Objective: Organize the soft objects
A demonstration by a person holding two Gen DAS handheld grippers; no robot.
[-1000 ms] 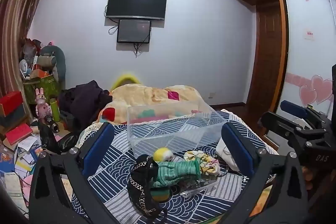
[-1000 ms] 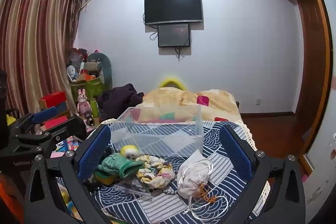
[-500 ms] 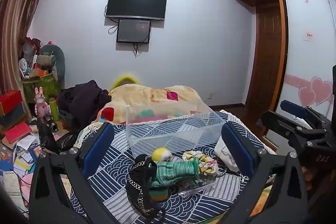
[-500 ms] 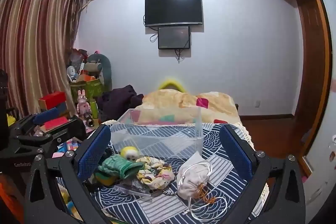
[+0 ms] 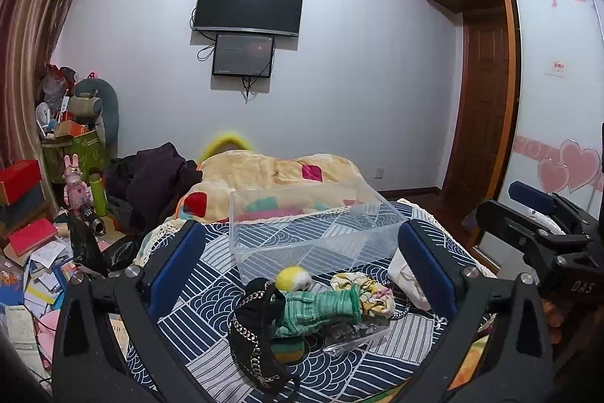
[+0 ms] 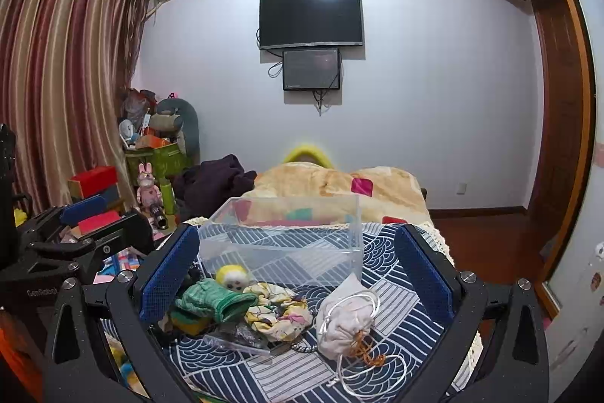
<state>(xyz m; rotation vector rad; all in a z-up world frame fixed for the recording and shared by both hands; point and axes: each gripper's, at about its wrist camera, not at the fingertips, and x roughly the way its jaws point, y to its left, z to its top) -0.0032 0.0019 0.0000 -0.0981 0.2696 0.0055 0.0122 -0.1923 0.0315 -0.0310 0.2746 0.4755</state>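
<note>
— Hovering above a patterned bedspread [image 5: 211, 293], the left gripper [image 5: 302, 263] has its blue-padded jaws spread wide, nothing between them. How does the other one stand?

— The right gripper [image 6: 296, 263] is just as wide apart and equally empty, held above the same cloth.

— What lies closest under the left one?
— A black chain-strap pouch [image 5: 256, 327] and a green knitted glove [image 5: 321, 306], touching each other. The glove's cuff rests against a yellow floral scrunchie [image 5: 372, 293], and a small yellow plush ball [image 5: 292, 279] sits just behind them.

— And under the right?
— A white drawstring bag [image 6: 345, 320], its cord trailing loose on the spread, just beside the scrunchie. The glove partly covers a flat clear plastic lid [image 6: 234, 338].

— Where is the container?
— A clear plastic bin [image 5: 313, 233] stands upright beyond the pile, the plush ball near its front wall. No soft item is inside it.

— Farther out?
— A rumpled peach blanket [image 6: 339, 187] behind the bin, then a wall-mounted television [image 6: 311, 19] and striped curtains [image 6: 64, 82] on the left.
</note>
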